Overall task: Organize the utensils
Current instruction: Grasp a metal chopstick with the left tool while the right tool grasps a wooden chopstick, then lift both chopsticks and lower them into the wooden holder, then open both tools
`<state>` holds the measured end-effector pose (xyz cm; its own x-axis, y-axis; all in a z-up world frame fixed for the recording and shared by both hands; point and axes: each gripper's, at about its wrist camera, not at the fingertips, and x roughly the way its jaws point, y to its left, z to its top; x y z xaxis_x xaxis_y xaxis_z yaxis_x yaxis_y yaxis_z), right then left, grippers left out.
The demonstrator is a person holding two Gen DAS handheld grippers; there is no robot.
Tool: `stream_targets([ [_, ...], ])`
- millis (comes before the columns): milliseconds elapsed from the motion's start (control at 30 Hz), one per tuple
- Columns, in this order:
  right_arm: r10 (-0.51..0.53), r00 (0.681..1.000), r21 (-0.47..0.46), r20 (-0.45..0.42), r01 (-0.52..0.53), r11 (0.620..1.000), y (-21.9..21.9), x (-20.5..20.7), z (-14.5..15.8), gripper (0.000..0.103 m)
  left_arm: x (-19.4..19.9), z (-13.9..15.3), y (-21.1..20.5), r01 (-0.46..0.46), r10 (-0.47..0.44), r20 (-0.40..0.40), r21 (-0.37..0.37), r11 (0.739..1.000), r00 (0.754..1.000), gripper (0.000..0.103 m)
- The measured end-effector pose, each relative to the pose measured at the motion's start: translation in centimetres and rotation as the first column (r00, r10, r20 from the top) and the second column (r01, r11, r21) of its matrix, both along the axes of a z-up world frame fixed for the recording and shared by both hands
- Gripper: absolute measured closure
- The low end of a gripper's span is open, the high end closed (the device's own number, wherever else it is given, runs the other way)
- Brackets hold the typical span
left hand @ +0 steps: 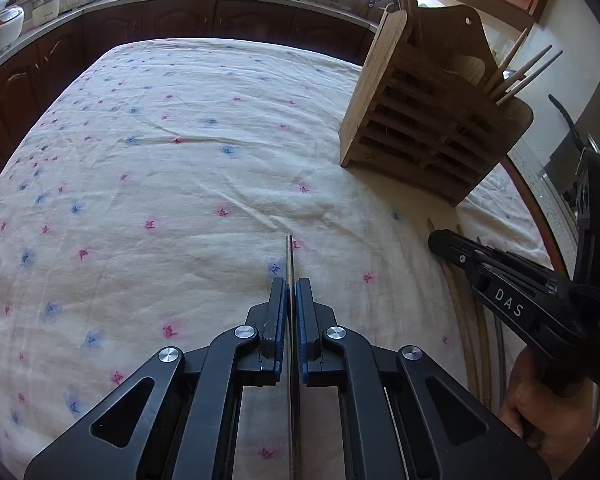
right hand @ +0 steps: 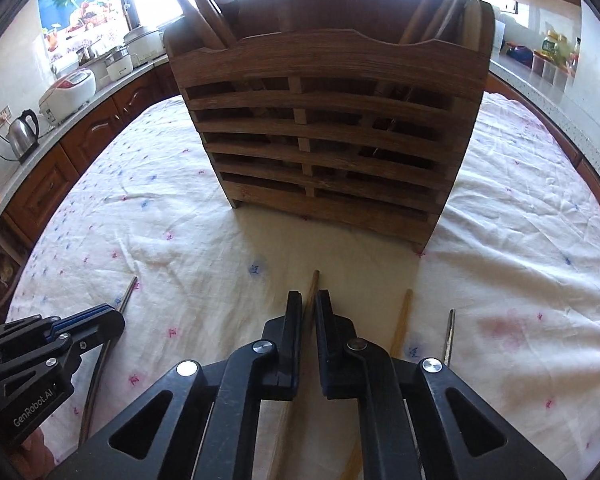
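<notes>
left claw (left hand: 292, 286) pinches one metal chopstick (left hand: 289, 256) — right claw (right hand: 309, 300) one wooden chopstick (right hand: 313, 286).

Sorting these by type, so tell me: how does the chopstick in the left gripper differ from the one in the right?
The left gripper is shut on a thin, grey metal chopstick. The right gripper is shut on a thicker, brown wooden chopstick. Both are straight, lie on the flowered tablecloth, and point forward between the fingers.
</notes>
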<state>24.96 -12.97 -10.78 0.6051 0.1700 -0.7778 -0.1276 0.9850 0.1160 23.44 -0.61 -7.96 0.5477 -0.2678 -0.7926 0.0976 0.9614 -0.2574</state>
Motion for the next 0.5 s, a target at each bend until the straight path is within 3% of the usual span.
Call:
stream_targets([
  [233,0.002,0.999,0.131,0.05,-0.009,0.991,-1.9,-3.4,2.5,0.098,-2.4,3.2,1.5,-0.007,0.012,0.065,-0.085,0.996,0.998,0.099],
  [500,-0.015,0.986,0.206,0.168,-0.021,0.978,-3.0,-7.6,7.2,0.098,-6.2,7.6,3.6,-0.007,0.04,0.162,-0.197,0.98,0.986,0.099],
])
